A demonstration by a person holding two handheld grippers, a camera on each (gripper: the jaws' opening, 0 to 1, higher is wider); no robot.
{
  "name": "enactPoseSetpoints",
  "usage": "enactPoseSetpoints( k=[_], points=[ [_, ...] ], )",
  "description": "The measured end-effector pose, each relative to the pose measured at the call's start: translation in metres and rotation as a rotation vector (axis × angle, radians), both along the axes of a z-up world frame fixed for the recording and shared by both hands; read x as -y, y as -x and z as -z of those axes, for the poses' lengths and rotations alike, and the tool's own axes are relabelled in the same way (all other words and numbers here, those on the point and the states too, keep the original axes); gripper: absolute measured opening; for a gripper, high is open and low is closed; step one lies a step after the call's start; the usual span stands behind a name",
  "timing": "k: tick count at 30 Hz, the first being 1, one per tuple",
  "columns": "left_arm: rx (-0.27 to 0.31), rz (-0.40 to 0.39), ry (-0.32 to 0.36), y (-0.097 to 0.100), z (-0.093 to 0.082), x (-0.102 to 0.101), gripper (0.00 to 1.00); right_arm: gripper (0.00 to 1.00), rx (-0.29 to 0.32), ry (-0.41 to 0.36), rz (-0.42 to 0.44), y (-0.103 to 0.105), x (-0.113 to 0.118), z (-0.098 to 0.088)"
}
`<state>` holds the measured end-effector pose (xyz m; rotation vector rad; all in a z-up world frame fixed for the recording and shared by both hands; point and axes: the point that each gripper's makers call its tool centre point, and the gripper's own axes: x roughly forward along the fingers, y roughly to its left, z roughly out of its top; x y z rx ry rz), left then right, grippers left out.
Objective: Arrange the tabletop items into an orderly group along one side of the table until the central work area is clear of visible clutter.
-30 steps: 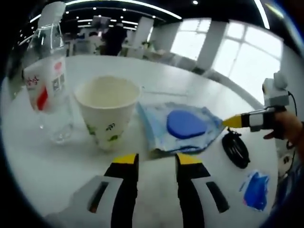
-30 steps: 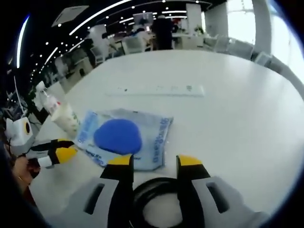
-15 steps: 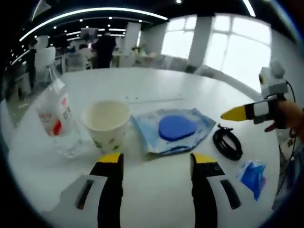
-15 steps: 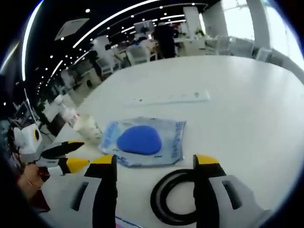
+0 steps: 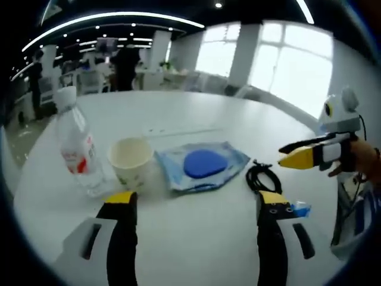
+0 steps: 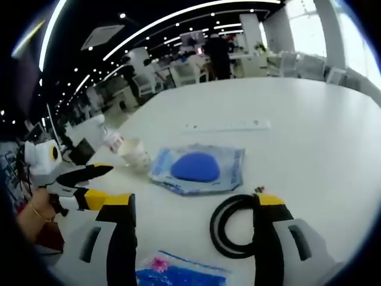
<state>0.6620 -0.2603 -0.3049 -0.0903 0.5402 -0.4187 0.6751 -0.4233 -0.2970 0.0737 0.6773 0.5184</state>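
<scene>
1. Both grippers hover off the table, nothing grasped; left gripper (image 5: pixel 193 205) jaws spread wide, right gripper (image 6: pixel 193 205) jaws spread wide too
2. Items sit in a loose row on the white table (image 5: pixel 196 119): water bottle (image 5: pixel 76 149), paper cup (image 5: pixel 131 159) just beside it, blue pouch (image 5: pixel 201 165), black cable coil (image 5: pixel 260 177), small blue packet (image 5: pixel 297 209) near the left gripper's right jaw
3. Step, my read: between picks, choosing the next item; row looks partly formed
4. Next move likely calls for lowering onto the coil (image 6: pixel 233 223) or the packet (image 6: pixel 178 275), both loosest from the group
5. Packet is flat, hard to pinch; coil is floppy
6. White strip (image 6: pixel 227 126) lies further back on the table, well apart
7. Office desks and people behind, no obstruction
</scene>
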Motion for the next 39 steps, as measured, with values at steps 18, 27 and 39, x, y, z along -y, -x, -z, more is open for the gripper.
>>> enactPoseSetpoints(
  k=[18, 27, 39],
  points=[
    [0.034, 0.101, -0.043, 0.04, -0.029, 0.007, 0.99, 0.92, -0.03, -0.024, -0.002, 0.051, 0.007, -0.001],
    [0.028, 0.146, -0.069, 0.064, -0.034, 0.007, 0.99, 0.91, -0.066, -0.014, 0.008, 0.067, 0.021, 0.016],
    [0.027, 0.179, -0.055, 0.093, -0.042, 0.007, 0.99, 0.84, -0.081, -0.011, 0.009, 0.082, 0.035, 0.034]
  ],
)
